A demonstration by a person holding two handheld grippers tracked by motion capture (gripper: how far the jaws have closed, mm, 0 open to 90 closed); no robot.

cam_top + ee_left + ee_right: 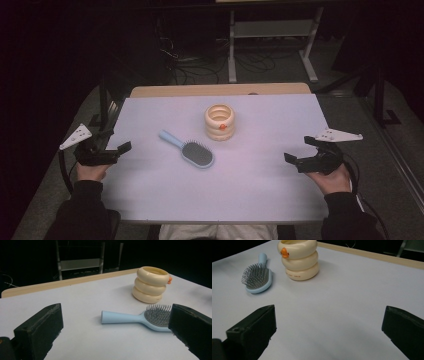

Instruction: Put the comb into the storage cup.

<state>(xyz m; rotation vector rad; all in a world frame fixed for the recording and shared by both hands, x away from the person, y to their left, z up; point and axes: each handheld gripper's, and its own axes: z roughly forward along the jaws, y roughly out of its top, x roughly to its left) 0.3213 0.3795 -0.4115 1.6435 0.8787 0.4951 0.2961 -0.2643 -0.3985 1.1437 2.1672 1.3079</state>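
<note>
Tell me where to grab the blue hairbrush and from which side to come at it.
Grip the hairbrush by its handle, closing across its narrow width. It lies flat with bristles up, so the head is wide and awkward, while the handle is slim, bare and points toward the table's left. The left gripper looks the better choice: it is open and, in its own view, the handle's end lies between the jaws.

We hold the left tool (112, 147) at the left edge of the desk (250, 195), its jaws spread wide with nothing between them, pointing inward toward the right tool (300, 152). That one sits at the opposite edge, jaws equally wide apart and bare, aimed back at the left tool. Both our dark-sleeved forearms reach up behind the tools.
</note>
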